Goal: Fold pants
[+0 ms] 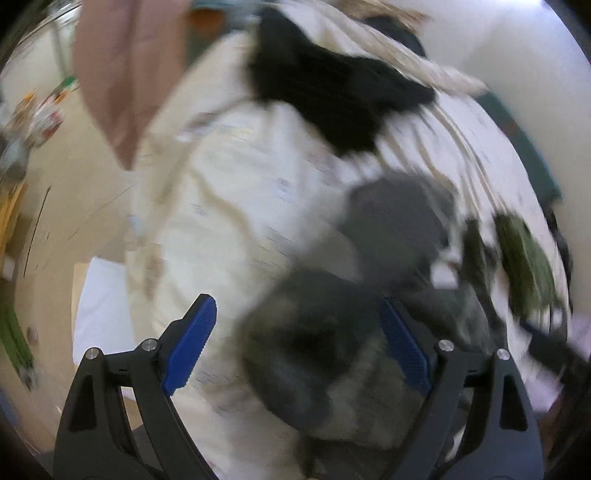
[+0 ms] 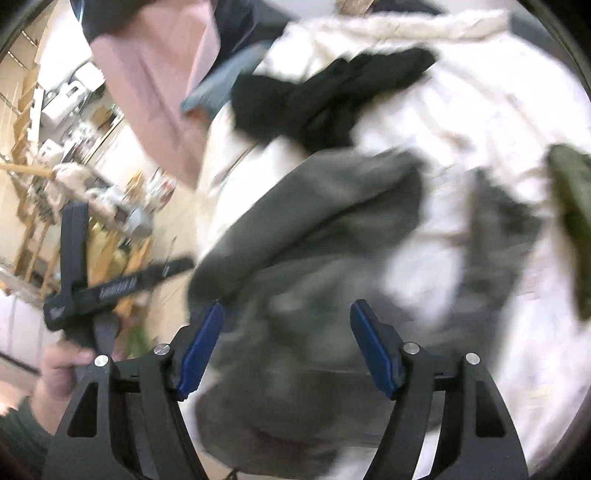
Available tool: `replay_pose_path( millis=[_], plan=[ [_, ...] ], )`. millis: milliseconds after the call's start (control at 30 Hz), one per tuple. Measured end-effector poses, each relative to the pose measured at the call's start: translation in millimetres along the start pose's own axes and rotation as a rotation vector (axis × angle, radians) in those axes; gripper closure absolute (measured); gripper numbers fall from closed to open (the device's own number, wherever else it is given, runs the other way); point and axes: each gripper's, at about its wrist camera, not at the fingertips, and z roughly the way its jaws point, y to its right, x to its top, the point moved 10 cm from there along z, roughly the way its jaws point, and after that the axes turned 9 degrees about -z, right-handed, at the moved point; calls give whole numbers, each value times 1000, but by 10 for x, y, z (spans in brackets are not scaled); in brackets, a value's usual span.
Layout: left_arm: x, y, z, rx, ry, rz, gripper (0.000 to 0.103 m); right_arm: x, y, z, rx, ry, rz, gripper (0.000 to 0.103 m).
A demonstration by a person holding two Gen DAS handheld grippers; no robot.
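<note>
On a white sheet [image 2: 480, 122], grey pants [image 2: 306, 229] lie in a soft, rumpled heap, the cloth thick and matte with rounded folds. Both views are smeared by motion blur, so seams and details cannot be made out. Seen from the right wrist, the pants fill the lower middle, directly under the right gripper [image 2: 286, 347]. Its blue ribbed pads stand apart over the cloth, and blur hides whether they touch it. Seen from the left wrist, the left gripper [image 1: 295, 345] has its fingers spread wide. One pad is over white sheet, the other at the edge of the grey heap [image 1: 332, 350], gripping nothing.

Beyond the pants a black garment [image 2: 325, 99] lies crumpled on the sheet. An olive-green piece of cloth [image 2: 572, 206] lies toward the right edge. A dusty pink cloth [image 2: 159, 96] hangs at upper left. Along the far side of the sheet runs a cream, fluffy edge [image 2: 406, 22]. At lower left of the right wrist view, a hand [image 2: 59, 373] in a dark green sleeve grips a black handle.
</note>
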Motion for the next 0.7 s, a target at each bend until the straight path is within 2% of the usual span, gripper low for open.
replay_pose_path(
  millis=[67,133,233,367,433,567,600,633,700],
  plan=[
    [-267,457,11,-82,-64,97,15,-69,345,-183,-45,44,17,29],
    [-534,857,31,-126,-128,183,15,-146,591,-238,-79,57,56,29],
    [-871,1385,175,-104,-197,278,15,-228,861,-316,-138,87,105,29],
    [-1054,1695,450,-7,-218,325,15,-195,1095,-556,-174,148,158,29],
    [-1070,1785,599,75,-175,394,11,-238,1286,-750,-199,182,184,29],
    [-926,1659,964,230,-100,446,12,-357,1486,-969,-149,201,249,29],
    [-902,1599,1044,252,-98,464,20,-385,1495,-978,-148,192,249,29],
    [-894,1544,1129,280,-103,479,38,-402,1499,-980,-154,187,243,29],
    [-878,1437,1226,281,-127,479,53,-430,1504,-1003,-171,183,227,29]
  ],
)
